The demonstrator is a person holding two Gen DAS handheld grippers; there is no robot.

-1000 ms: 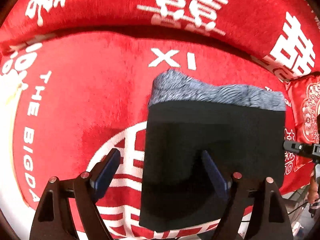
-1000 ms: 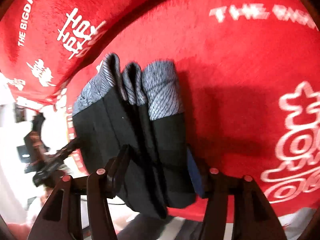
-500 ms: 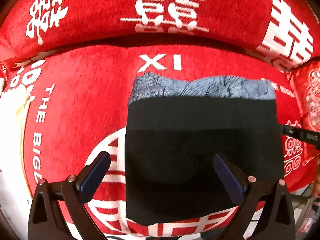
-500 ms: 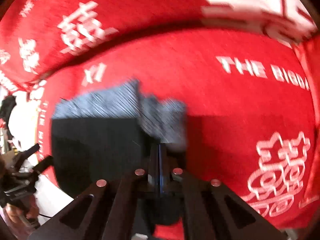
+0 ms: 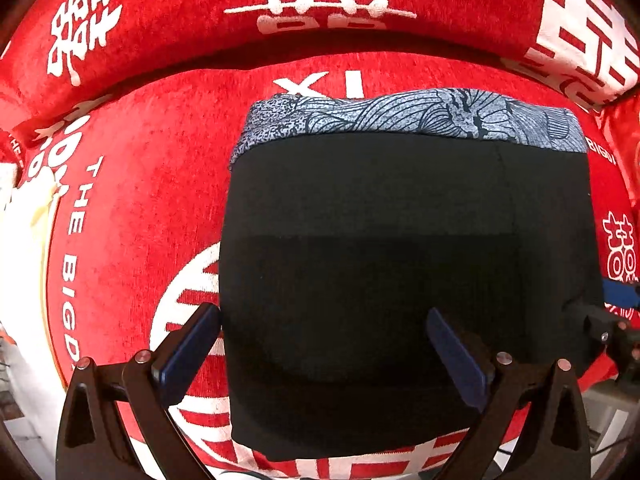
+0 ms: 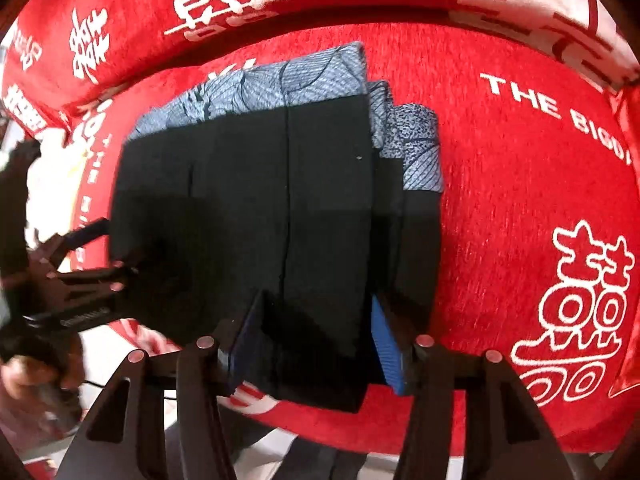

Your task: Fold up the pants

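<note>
The folded pants (image 5: 408,264) are lying on the red cushion (image 5: 152,184). The left gripper (image 5: 320,344) and the right gripper (image 6: 316,340) are both gaping wide over them, gripping nothing.

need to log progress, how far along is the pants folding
Mostly done: the pants lie as a compact folded stack on the red cover, layers showing in the right view. Both the left gripper and right gripper are open, gripping nothing. Left: perhaps squaring the staggered layers.
</note>
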